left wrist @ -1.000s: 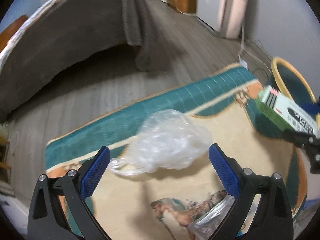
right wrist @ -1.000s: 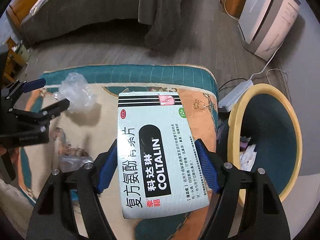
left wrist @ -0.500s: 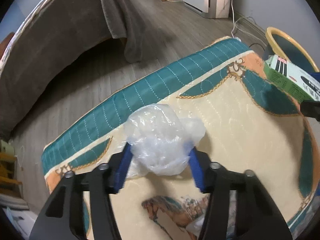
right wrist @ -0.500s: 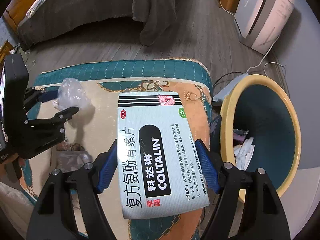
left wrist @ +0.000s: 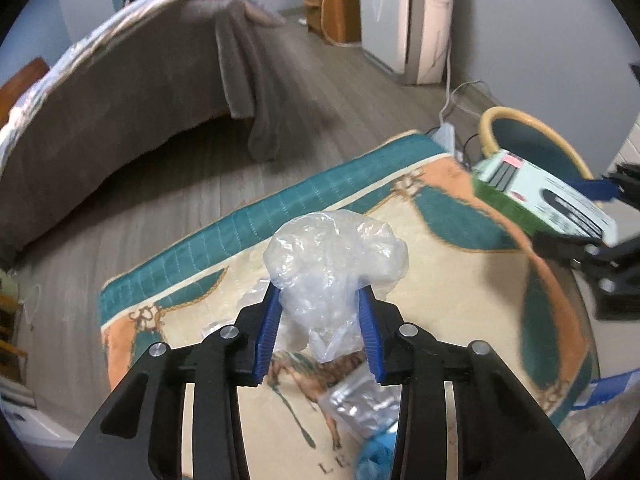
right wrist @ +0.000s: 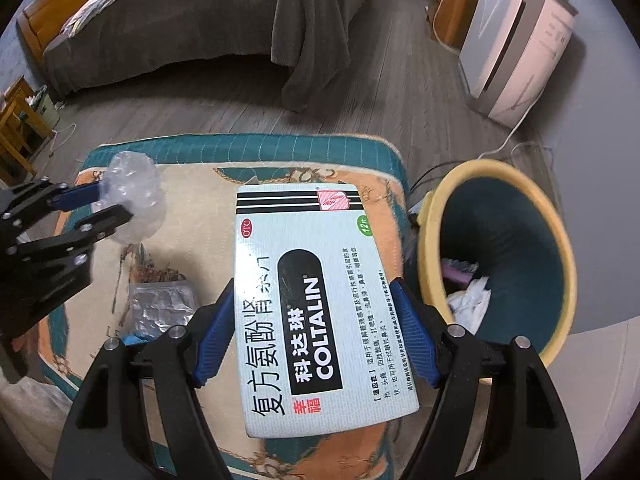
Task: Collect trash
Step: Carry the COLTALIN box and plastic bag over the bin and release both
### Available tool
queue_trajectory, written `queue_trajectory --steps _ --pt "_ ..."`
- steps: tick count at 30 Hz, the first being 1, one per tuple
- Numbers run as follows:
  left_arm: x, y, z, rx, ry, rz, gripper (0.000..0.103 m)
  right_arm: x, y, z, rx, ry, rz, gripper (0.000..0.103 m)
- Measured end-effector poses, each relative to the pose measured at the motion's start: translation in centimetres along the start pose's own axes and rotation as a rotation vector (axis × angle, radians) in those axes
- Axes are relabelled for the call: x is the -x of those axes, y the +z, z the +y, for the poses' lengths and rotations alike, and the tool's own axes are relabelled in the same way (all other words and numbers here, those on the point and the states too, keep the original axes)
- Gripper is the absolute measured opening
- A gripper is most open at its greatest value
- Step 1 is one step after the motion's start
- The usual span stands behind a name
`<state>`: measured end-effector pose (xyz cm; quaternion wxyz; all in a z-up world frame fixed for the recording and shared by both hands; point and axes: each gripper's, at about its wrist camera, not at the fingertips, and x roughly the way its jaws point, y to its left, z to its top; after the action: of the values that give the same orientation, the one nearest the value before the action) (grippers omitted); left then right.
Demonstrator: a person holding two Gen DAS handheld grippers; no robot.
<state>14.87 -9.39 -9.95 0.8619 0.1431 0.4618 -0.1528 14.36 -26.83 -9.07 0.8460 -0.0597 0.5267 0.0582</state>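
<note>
- Left wrist view: the left claw [left wrist: 318,332] has gone from wide open around the crumpled clear plastic bag [left wrist: 334,256] 1 s ago to pinched narrow on it now, its 2 blue pads pressed into the bag's lower half
- The bag now looks lifted off the patterned cloth of the counter [left wrist: 460,300]; its loose tail hangs down between the pads, and most of its bulk bulges above them
- Right wrist view: the right claw [right wrist: 316,332] has kept its grip on the COLTALIN medicine box [right wrist: 316,300], clamped by its long edges, with no change in hold across the 3 moments
- That box has drifted toward the yellow-rimmed waste bin [right wrist: 560,248], which stands on the floor just beside the counter's right end and already holds white paper and other scraps
- Both claws are therefore loaded, so the picking step looks finished for these 2 items; the next step is probably carrying them over the bin and releasing
- A foil blister pack [right wrist: 160,304] and a blue item [left wrist: 376,456] lie on the cloth near the claws, so more trash remains to collect
- The soft bag could slip free, since only thin film is pinched
</note>
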Motion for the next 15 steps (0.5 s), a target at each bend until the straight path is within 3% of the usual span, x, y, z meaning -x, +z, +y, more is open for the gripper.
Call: queue_trajectory --steps 8,15 --pt "2.0 0.0 -2.4 -0.012 -0.026 -0.031 0.039 0.3 0.3 -1.5 -0.096 0.053 -0.02 0.073" --pt "0.9 -0.3 -4.2 -0.021 -0.049 -0.004 0.039 0.6 -0.4 -3.0 -0.12 0.027 -0.036 0.073"
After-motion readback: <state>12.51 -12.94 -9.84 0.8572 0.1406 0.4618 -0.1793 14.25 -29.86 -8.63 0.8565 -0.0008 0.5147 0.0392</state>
